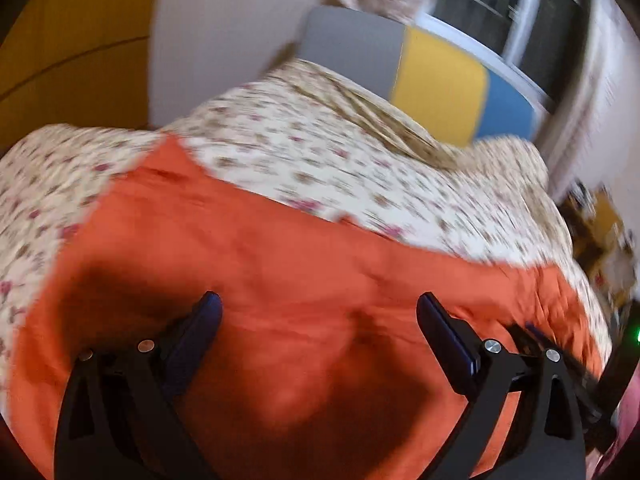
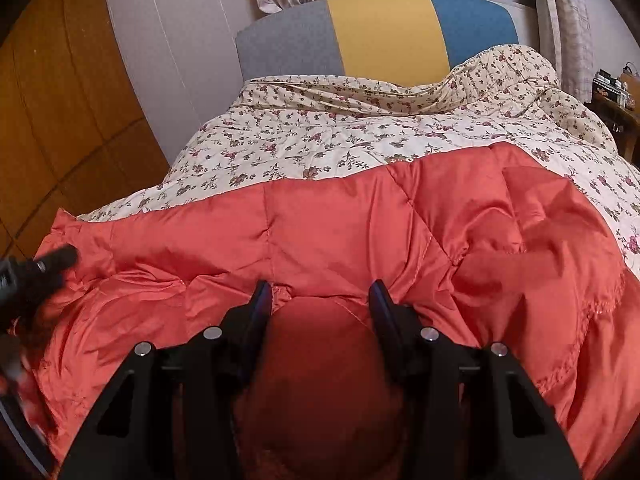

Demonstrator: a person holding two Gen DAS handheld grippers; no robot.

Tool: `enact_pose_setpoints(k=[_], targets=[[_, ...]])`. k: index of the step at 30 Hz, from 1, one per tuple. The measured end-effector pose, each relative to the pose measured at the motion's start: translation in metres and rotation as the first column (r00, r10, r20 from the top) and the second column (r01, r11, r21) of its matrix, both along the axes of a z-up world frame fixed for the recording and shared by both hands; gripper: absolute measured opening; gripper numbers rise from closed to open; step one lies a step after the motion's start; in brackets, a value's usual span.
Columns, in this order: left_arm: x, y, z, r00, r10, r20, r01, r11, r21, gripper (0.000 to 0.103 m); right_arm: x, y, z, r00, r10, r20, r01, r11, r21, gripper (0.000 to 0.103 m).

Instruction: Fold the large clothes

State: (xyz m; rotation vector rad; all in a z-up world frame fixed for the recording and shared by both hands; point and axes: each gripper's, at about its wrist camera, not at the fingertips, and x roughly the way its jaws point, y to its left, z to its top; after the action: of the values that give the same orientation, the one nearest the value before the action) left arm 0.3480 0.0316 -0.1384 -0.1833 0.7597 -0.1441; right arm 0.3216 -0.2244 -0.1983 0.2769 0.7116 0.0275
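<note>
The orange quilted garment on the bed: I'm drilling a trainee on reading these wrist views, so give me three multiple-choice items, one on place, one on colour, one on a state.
1. Where does the orange quilted garment lie?
A. on the floral bedspread
B. on the wooden floor
C. over the headboard

2. Which colours make up the panelled headboard?
A. red, white, black
B. grey, yellow, blue
C. all green

3. How do the jaws of the left gripper stand?
A. clamped on a pillow
B. shut tight, empty
C. spread wide above the garment

Answers:
1 A: the floral bedspread shows beyond and beside the garment.
2 B: three panels stand side by side, grey, yellow, then blue.
3 C: the left wrist view shows a wide gap between the fingers, with only orange cloth behind it.
</note>
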Motion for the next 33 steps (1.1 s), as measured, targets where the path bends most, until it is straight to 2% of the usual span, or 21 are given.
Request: enact_pose_setpoints(k=[4,6,7,10,11,12,15,19,22,25,31,33], targets=[[0.004,0.038,0.007,0.989,0.141,0.042,-0.144,0.986,0.078,0.097,0.001,0.002,0.0,1.0,-0.002,-0.002,0.002,1.0,-0.009,0.051],[0.005,0.057,0.004,0.974,0.219,0.053,-0.224,0.968,0.116,0.097,0.001,0.004,0.0,1.0,-0.003,-0.004,0.003,1.0,-0.017,0.051],[0.008,0.07,-0.006,0.963,0.269,0.027,-0.27,0.957,0.11,0.098,0.001,0.005,0.0,1.0,-0.001,-0.004,0.001,1.0,-0.02,0.052],[0.024,0.104,-0.046,0.956,0.247,-0.156,-0.263,0.96,-0.096,0.1,0.002,0.009,0.0,1.0,0.0,-0.004,0.0,0.999,-0.035,0.052],[0.027,0.11,-0.051,0.955,0.248,-0.161,-0.269,0.954,-0.132,0.1,0.002,0.009,-0.001,1.0,-0.001,-0.005,0.001,0.999,-0.04,0.052],[0.028,0.109,-0.051,0.956,0.256,-0.142,-0.274,0.952,-0.133,0.1,0.002,0.009,-0.001,1.0,-0.002,-0.005,0.002,0.999,-0.042,0.053],[0.033,0.098,-0.052,0.954,0.261,-0.145,-0.271,0.961,-0.055,0.1,0.004,0.012,-0.002,1.0,-0.006,-0.007,0.005,0.999,-0.053,0.053],[0.026,0.101,-0.049,0.955,0.263,-0.138,-0.275,0.959,-0.074,0.1,0.004,0.014,-0.001,1.0,-0.008,-0.009,0.007,0.998,-0.062,0.053],[0.002,0.112,-0.038,0.948,0.296,-0.112,-0.308,0.945,-0.107,0.1,0.004,0.014,-0.001,1.0,-0.011,-0.011,0.01,0.998,-0.064,0.053],[-0.035,0.119,-0.028,0.948,0.311,-0.072,-0.319,0.93,-0.182,0.1,0.003,0.014,-0.001,1.0,-0.014,-0.009,0.013,0.998,-0.069,0.054],[-0.107,0.126,-0.042,0.944,0.311,-0.108,-0.328,0.916,-0.229,0.1,-0.007,0.019,0.005,1.0,-0.025,0.002,0.025,0.995,-0.1,0.059],[-0.133,0.124,-0.042,0.953,0.296,-0.063,-0.302,0.924,-0.235,0.1,-0.014,0.02,0.007,1.0,-0.021,0.008,0.022,0.994,-0.104,0.061]])
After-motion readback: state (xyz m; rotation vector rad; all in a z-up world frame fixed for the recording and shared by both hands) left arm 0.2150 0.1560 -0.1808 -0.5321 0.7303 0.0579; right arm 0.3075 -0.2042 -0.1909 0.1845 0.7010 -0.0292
